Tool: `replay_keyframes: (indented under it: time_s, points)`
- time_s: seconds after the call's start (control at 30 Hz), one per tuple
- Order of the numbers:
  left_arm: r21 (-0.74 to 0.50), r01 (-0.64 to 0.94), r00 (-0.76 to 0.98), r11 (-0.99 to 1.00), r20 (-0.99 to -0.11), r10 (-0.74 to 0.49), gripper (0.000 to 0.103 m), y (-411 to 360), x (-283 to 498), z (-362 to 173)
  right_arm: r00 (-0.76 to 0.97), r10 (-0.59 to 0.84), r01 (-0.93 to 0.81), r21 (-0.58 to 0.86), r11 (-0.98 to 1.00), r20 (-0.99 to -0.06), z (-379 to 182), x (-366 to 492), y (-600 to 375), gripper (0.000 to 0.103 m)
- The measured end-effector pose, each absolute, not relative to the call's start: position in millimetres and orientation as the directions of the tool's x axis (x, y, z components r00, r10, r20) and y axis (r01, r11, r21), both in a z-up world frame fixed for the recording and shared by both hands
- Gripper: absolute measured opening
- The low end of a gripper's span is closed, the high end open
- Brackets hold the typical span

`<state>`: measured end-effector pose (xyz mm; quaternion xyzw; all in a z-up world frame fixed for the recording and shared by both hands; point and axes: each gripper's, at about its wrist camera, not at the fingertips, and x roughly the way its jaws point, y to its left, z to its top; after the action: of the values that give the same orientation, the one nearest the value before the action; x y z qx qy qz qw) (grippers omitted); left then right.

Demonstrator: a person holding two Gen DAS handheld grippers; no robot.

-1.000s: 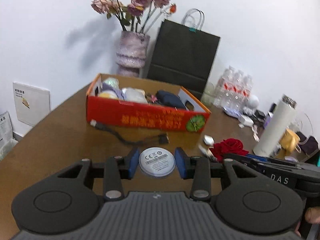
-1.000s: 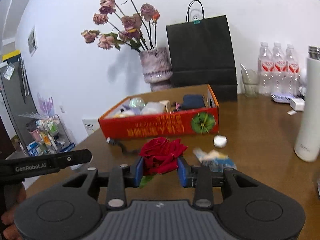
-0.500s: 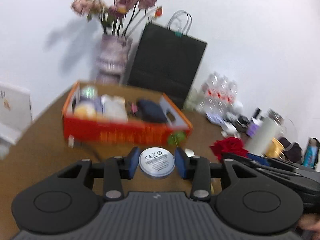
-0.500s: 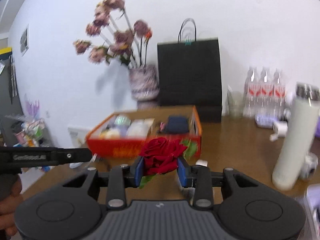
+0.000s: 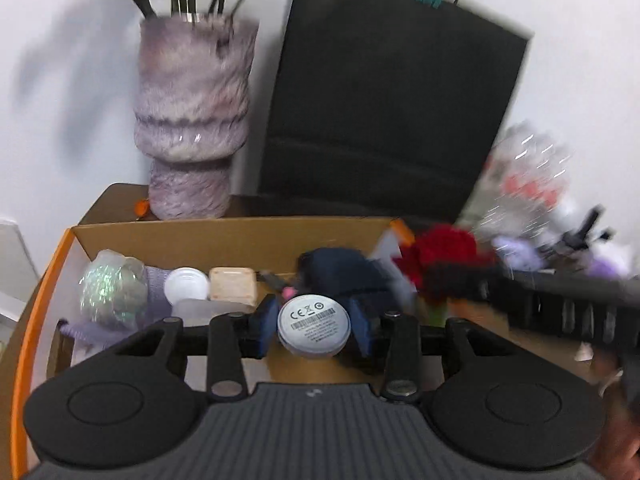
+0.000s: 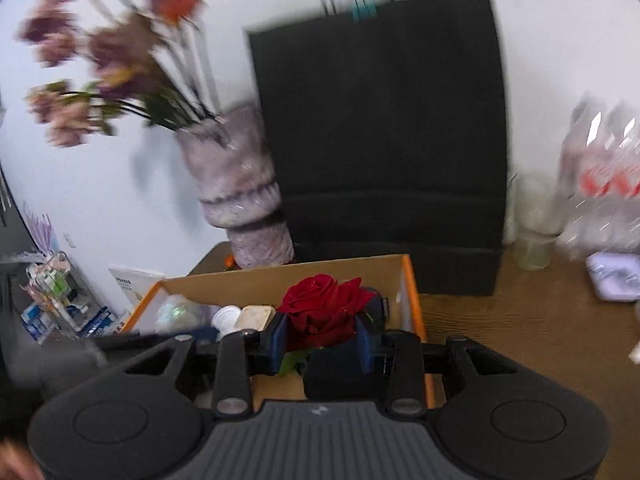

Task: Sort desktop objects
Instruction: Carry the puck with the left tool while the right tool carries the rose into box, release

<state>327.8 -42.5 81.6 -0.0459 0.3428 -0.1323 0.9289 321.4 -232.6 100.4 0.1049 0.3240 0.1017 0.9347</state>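
My left gripper (image 5: pixel 314 326) is shut on a round white disc (image 5: pixel 314 328) with a printed label and holds it above the open orange cardboard box (image 5: pixel 224 236). My right gripper (image 6: pixel 322 338) is shut on a red rose (image 6: pixel 322 310) and holds it over the right end of the same box (image 6: pixel 412 292). The rose also shows in the left wrist view (image 5: pixel 442 254), blurred, at the box's right end. The box holds a shiny ball (image 5: pixel 112 284), a white cap (image 5: pixel 186 284), a beige block (image 5: pixel 232 284) and a dark blue pouch (image 5: pixel 340 270).
A pale purple vase (image 5: pixel 192 120) with dried flowers and a black paper bag (image 5: pixel 392 112) stand behind the box against the wall. Water bottles (image 6: pixel 600 188) and a glass (image 6: pixel 534 224) stand at the right on the brown table (image 6: pixel 520 320).
Both grippers have moved forward from in front of the box to above it, carrying the disc and the rose. The views are now blurred by motion.
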Motion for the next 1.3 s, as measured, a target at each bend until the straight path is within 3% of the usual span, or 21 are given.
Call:
replay_keyframes:
  time_s: [0.07,0.13,0.27,0.33,0.43,0.63,0.83,1.1,1.3]
  points:
    - [-0.146,0.209,0.713,0.967,-0.654,-0.253,0.045,-46.5,340.5,70.7,0.748,0.253,-0.1,0.273,0.957,-0.614,89.3,350.8,-233.2,0.034]
    - [-0.133,0.195,0.724,0.972,-0.649,-0.234,0.064,-44.3,345.4,66.5,0.739,0.239,-0.09,0.259,0.962,-0.63,79.5,370.8,-229.3,0.034]
    - [-0.185,0.206,0.729,0.961,-0.626,-0.277,0.075,-32.6,352.3,72.5,0.721,0.205,-0.091,0.202,0.975,-0.662,60.3,396.4,-217.1,0.039]
    - [-0.171,0.186,0.755,0.968,-0.605,-0.252,0.079,-24.5,349.5,79.7,0.718,0.175,-0.084,0.165,0.983,-0.674,55.8,401.5,-213.2,0.052]
    - [-0.146,0.144,0.772,0.979,-0.602,-0.204,0.086,-10.2,342.9,90.6,0.735,0.167,-0.075,0.166,0.983,-0.657,61.8,391.0,-218.1,0.063]
    - [-0.096,0.062,0.809,0.993,-0.578,-0.106,0.094,11.2,308.4,111.0,0.763,0.21,-0.087,0.225,0.971,-0.611,100.6,351.4,-234.9,0.069]
    - [-0.05,0.068,0.837,0.996,-0.541,-0.085,0.1,13.6,241.0,116.1,0.764,0.209,-0.133,0.169,0.977,-0.61,115.0,278.1,-224.4,0.076]
    - [-0.132,0.046,0.824,0.99,-0.556,-0.112,0.103,18.7,127.5,87.2,0.806,0.154,-0.121,0.095,0.988,-0.572,78.8,143.3,-206.8,0.082]
    - [-0.074,0.028,0.84,0.997,-0.539,-0.063,0.103,2.8,38.5,52.5,0.807,0.151,-0.12,0.092,0.989,-0.572,30.1,48.6,-188.9,0.082]
